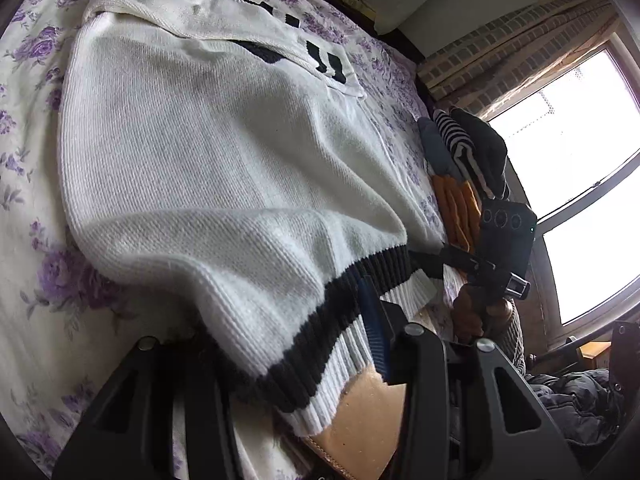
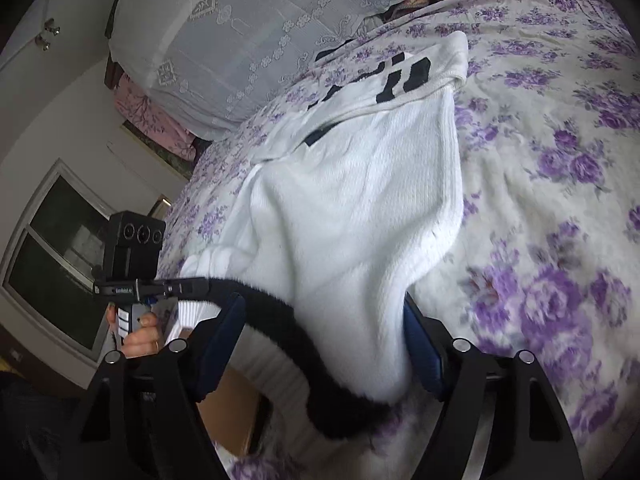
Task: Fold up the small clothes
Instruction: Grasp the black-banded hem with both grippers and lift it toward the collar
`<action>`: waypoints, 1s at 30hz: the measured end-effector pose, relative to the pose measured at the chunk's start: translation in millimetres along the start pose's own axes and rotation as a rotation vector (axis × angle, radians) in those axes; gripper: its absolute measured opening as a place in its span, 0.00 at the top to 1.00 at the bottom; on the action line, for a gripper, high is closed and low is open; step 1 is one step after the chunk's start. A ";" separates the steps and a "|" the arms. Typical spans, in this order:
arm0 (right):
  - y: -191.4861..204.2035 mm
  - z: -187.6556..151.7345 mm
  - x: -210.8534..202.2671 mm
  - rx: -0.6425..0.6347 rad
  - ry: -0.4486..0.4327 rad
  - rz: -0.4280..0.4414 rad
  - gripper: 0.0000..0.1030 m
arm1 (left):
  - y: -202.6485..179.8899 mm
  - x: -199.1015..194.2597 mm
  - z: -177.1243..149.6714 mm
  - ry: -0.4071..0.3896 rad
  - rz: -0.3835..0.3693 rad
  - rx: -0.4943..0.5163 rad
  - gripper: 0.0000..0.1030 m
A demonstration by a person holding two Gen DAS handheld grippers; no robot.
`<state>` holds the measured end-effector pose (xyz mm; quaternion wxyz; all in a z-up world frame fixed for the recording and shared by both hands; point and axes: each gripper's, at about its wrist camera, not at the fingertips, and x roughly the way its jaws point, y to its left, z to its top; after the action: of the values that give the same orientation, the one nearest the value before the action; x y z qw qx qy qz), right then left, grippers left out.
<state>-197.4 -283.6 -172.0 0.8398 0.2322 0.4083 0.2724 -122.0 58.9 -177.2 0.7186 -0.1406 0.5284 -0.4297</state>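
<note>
A white knit sweater [image 1: 220, 160] [image 2: 352, 208] with a black band and white ribbing at its hem lies spread on a purple-flowered bedsheet [image 1: 40, 280] [image 2: 540, 200]. Its hem hangs over the bed's near edge. My left gripper [image 1: 288, 344] stands at one hem corner. The cloth drapes over one finger, hiding its pad, and the blue pad [image 1: 376, 320] of the other sits against the black band. My right gripper [image 2: 324, 332] straddles the other hem corner, its blue pads [image 2: 420, 344] wide apart with bunched cloth between. Each gripper shows in the other's view: the right gripper [image 1: 436, 258] and the left gripper [image 2: 200, 286].
A pile of striped, dark and orange clothes [image 1: 468, 148] lies on the bed beside the sweater, towards a bright window [image 1: 580, 140]. Lace-covered bedding [image 2: 240, 40] is stacked at the head of the bed. The bed's brown edge [image 1: 360, 420] runs under the hem. A hand [image 2: 140, 336] holds each grip.
</note>
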 end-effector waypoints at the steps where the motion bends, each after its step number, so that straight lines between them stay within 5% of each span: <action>1: 0.5 -1.8 -1.8 -0.008 0.006 0.001 0.24 | 2.3 2.8 2.1 0.006 -0.005 -0.014 0.56; 6: 7.5 8.2 14.9 -0.026 0.016 0.004 0.03 | 11.2 7.5 15.2 -0.004 -0.035 -0.082 0.57; 9: 10.2 9.4 20.4 -0.044 0.002 -0.026 0.03 | 3.7 5.6 12.0 -0.024 -0.016 -0.046 0.95; 15: 2.3 12.4 14.1 -0.035 -0.011 0.032 0.03 | -1.3 1.1 5.8 -0.045 -0.020 -0.009 0.95; 25: 8.4 12.2 14.3 -0.071 -0.016 -0.002 0.04 | 3.1 -0.4 0.9 -0.042 -0.016 -0.011 0.95; 27: 15.8 14.0 11.7 -0.111 -0.033 -0.016 0.15 | -0.7 -0.9 1.1 -0.049 -0.005 -0.002 0.95; 30: 35.1 14.6 15.1 -0.241 -0.035 -0.122 0.56 | -9.4 -5.5 0.4 -0.067 0.010 0.030 0.95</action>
<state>-187.1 -250.2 -150.8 0.8836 0.1088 0.3712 0.2637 -126.4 57.5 -167.4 0.7400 -0.1414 0.4984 -0.4290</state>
